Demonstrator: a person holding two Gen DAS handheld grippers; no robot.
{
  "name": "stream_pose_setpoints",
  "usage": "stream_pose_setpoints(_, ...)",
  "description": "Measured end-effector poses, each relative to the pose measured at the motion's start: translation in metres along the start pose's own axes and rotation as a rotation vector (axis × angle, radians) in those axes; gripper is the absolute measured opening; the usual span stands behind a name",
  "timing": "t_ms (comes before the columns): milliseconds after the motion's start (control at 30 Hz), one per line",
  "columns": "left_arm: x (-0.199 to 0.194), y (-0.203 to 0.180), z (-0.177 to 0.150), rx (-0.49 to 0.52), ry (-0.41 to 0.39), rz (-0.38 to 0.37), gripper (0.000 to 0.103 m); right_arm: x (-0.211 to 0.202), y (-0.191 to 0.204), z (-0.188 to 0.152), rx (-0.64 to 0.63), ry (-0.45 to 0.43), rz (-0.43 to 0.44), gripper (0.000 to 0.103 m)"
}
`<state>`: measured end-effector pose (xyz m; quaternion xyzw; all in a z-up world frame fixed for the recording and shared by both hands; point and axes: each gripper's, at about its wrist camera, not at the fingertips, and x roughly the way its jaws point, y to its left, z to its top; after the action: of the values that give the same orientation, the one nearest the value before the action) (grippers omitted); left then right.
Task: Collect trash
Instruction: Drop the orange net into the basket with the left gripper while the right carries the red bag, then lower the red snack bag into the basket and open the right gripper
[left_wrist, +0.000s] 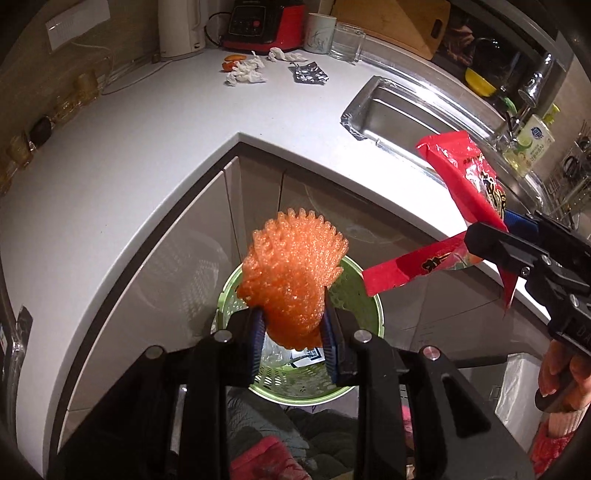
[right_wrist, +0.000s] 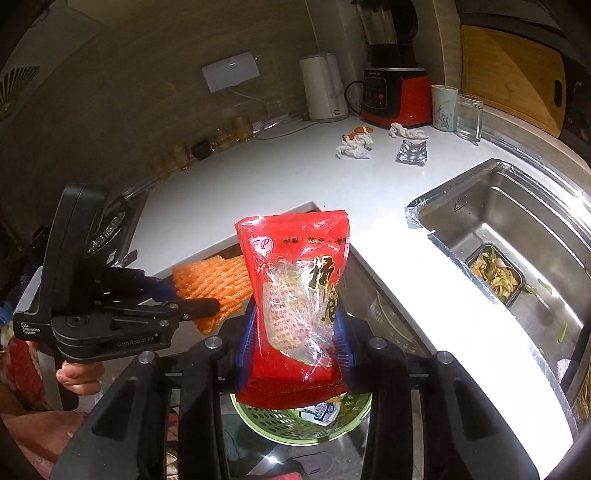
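Orange foam netting (left_wrist: 293, 280) is pinched in our left gripper (left_wrist: 295, 332) right over the green basket (left_wrist: 354, 291) on the floor, and the red snack bag (right_wrist: 299, 295) is clamped in our right gripper (right_wrist: 295, 354) above the same bin. So we're at the drop step; next move looks like letting both go. Farther back on the counter (left_wrist: 147, 147), crumpled tissues (left_wrist: 245, 72) and a foil wrapper (left_wrist: 308, 72) still wait
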<state>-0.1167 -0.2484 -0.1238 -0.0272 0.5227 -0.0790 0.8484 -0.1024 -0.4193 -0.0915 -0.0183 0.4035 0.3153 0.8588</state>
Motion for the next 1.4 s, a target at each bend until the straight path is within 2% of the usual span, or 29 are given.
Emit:
stream_pose_setpoints(167,0.009,-0.005,-0.006,0.012,0.031,0.006,0.029,-0.003,-0.003,-0.002,0.006,-0.012,-0.006,0.037)
stream_pose_setpoints(267,0.015,-0.006,-0.010,0.014,0.053,0.003,0.040,-0.002,-0.002,-0.002,0.006,-0.011,-0.004,0.037)
stream_pose_setpoints(400,0.018,-0.004,-0.014,0.016,0.060,0.003,0.064,0.001,0.002,-0.002,0.005,-0.004,-0.004,0.037)
stream_pose_setpoints(500,0.015,-0.003,-0.014,0.015,0.053,-0.007,0.073,0.003,0.004,-0.002,0.006,0.001,-0.004,0.038)
stream_pose_setpoints(600,0.010,-0.002,-0.013,0.019,0.037,0.001,0.079,0.003,0.005,-0.002,0.009,0.001,-0.005,0.038)
stream_pose_setpoints(833,-0.004,0.008,-0.009,0.012,-0.002,0.023,0.085,0.008,0.004,-0.004,0.013,0.013,-0.016,0.039)
stream_pose_setpoints(1167,-0.021,0.027,-0.009,-0.039,-0.036,0.067,0.090,0.049,0.004,-0.024,0.000,0.115,-0.018,0.042)
stream_pose_setpoints(1233,-0.022,0.031,-0.010,-0.048,-0.035,0.072,0.090,0.058,0.005,-0.029,-0.008,0.144,-0.022,0.048)
stream_pose_setpoints(1400,-0.025,0.036,-0.014,-0.067,-0.035,0.080,0.090,0.070,0.012,-0.037,-0.031,0.188,-0.039,0.070)
